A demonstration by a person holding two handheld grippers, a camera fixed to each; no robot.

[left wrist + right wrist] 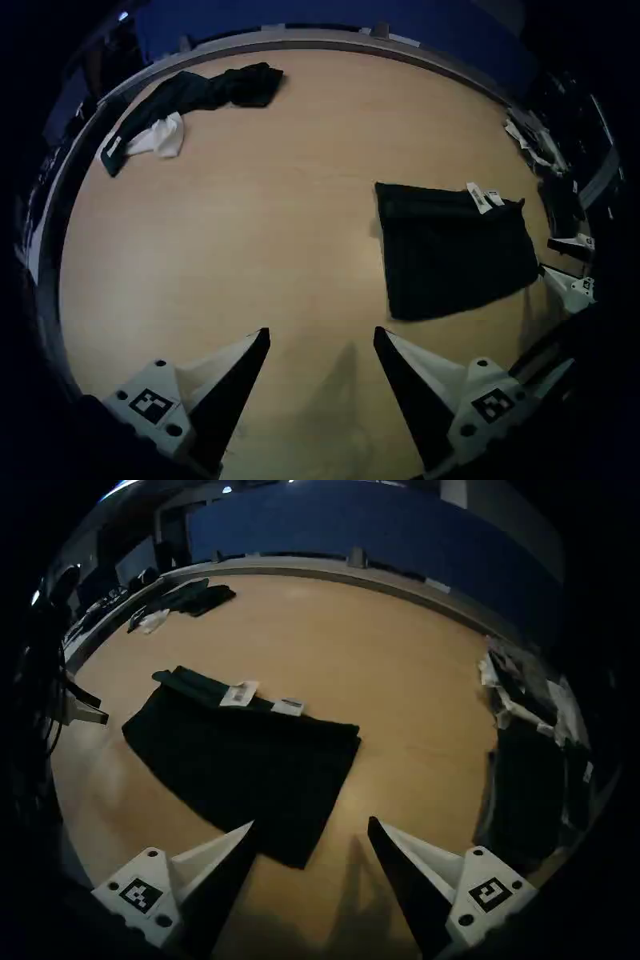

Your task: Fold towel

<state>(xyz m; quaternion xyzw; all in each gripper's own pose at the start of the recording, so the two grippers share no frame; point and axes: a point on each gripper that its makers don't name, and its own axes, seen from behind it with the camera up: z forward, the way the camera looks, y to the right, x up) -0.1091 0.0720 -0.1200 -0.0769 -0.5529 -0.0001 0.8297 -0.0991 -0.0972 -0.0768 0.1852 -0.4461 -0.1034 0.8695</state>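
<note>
Apparently the folding is nearly done: the towel [240,760] lies as a flat rectangle on the table [384,656], just ahead of the right gripper [312,836] and beyond the right finger of the left gripper [320,344]. Both grippers gape wide, holding nothing; perhaps one fold remains.

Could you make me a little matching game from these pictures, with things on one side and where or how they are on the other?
1 dark towel
2 white tags
3 black and white heap
4 right tongs

a open, holding nothing
b far corner of the table
c lying flat
d on the towel's far edge

Pairs: 1c, 2d, 3b, 4a.
</note>
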